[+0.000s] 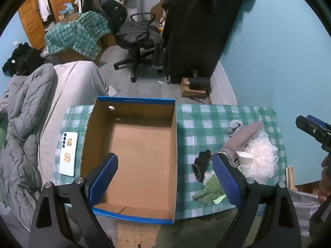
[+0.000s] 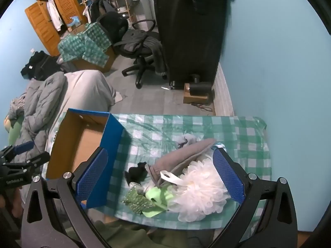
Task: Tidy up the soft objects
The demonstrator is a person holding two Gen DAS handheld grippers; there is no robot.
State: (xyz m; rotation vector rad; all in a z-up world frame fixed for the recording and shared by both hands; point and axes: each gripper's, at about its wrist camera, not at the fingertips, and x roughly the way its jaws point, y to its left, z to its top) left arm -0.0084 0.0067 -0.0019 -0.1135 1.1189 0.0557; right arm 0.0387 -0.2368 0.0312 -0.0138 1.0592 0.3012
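Note:
An open blue cardboard box point(image 1: 132, 144) with a bare brown floor sits on a green checked tablecloth point(image 1: 206, 119). My left gripper point(image 1: 165, 177) is open and empty above the box's near half. To the right lies a pile of soft things: a white mesh bath puff point(image 2: 198, 190), a grey cloth point(image 2: 182, 157), a black sock point(image 2: 136, 172), a green spotted cloth point(image 2: 138, 200) and a light green cloth point(image 2: 159, 196). My right gripper point(image 2: 159, 177) is open and empty above the pile. The box also shows in the right wrist view point(image 2: 82, 144).
A white phone point(image 1: 69, 154) lies on the cloth left of the box. A bed with a grey quilt point(image 1: 24, 124) is at the left. An office chair point(image 1: 138, 41) and a tall black covered object point(image 1: 196, 31) stand behind, by the blue wall point(image 1: 279, 51).

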